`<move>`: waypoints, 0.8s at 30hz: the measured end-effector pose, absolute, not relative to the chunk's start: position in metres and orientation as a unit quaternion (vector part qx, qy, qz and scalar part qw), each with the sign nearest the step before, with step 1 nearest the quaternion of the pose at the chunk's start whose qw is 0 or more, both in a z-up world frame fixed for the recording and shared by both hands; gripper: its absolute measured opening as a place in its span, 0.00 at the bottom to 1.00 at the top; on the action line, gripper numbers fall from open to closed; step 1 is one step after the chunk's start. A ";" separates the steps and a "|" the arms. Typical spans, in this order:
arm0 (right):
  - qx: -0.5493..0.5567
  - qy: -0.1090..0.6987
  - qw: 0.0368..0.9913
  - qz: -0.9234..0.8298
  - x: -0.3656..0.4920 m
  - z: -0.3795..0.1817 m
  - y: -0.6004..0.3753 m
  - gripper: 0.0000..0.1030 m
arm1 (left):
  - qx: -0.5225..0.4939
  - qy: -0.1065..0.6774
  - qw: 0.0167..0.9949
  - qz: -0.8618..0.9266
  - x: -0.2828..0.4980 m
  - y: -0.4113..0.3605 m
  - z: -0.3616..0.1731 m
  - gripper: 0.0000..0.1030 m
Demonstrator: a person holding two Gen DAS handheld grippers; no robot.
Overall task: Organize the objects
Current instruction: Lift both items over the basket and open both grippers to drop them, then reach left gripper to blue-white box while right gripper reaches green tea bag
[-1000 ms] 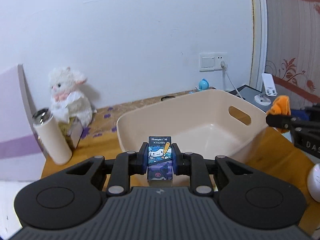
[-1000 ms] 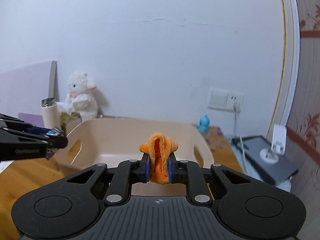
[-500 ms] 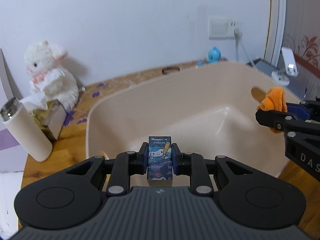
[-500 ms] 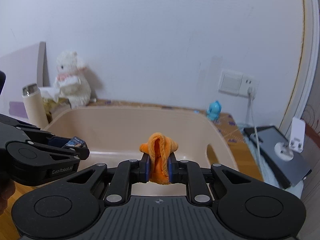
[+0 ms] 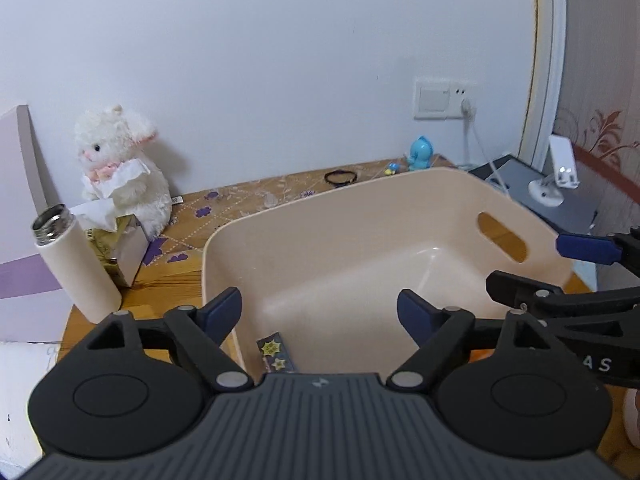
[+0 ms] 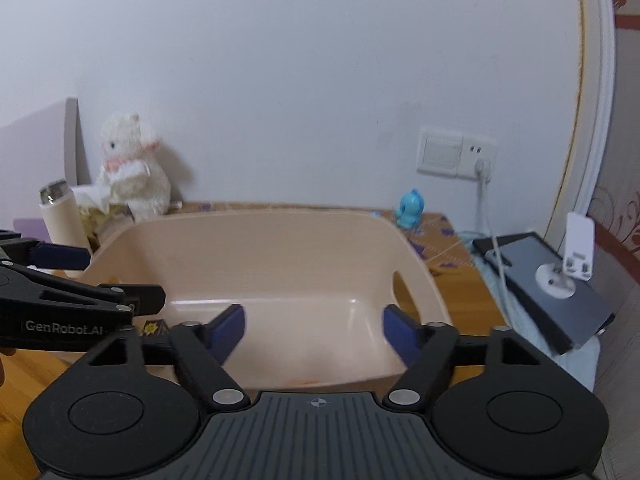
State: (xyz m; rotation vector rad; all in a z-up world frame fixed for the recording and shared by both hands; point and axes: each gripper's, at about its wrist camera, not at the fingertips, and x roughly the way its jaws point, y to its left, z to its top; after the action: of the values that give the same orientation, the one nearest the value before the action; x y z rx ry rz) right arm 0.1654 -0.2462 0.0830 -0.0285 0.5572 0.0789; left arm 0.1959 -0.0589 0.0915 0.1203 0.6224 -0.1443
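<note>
Now both claws hang spread over the beige plastic tub [image 5: 400, 208] on the wooden bench [image 5: 176, 280]: left claw [image 5: 320, 314] above the small dark star-printed box [image 5: 275, 351] lying inside, right claw [image 6: 313, 330] above an orange scrap [image 6: 304, 381] barely visible.

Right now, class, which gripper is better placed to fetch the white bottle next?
Probably left. The white bottle stands close beside the left gripper, outside the basin; the right gripper, also open, hangs on the basin's opposite side.
</note>
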 end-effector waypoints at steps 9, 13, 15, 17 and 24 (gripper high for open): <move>-0.025 0.265 0.963 0.050 0.107 0.101 -0.244 0.94 | 0.083 0.293 0.950 -0.067 0.138 -0.046 0.101 0.91; -0.037 0.271 0.960 0.050 0.085 0.095 -0.239 0.95 | 0.086 0.294 0.950 -0.060 0.115 -0.036 0.095 0.91; -0.041 0.277 0.959 0.051 0.073 0.088 -0.238 0.96 | 0.081 0.303 0.948 -0.061 0.103 -0.029 0.089 0.91; -0.045 0.286 0.956 0.053 0.064 0.081 -0.236 0.96 | 0.074 0.315 0.944 -0.064 0.093 -0.023 0.080 0.91; -0.060 0.319 0.944 0.060 0.038 0.056 -0.230 0.96 | 0.072 0.348 0.932 -0.071 0.064 -0.007 0.044 0.91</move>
State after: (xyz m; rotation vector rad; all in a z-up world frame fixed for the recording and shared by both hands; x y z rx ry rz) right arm 0.0378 -0.2304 0.0557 -0.1221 0.6496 0.1218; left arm 0.0639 -0.0075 0.0436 0.1476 0.7118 -0.1446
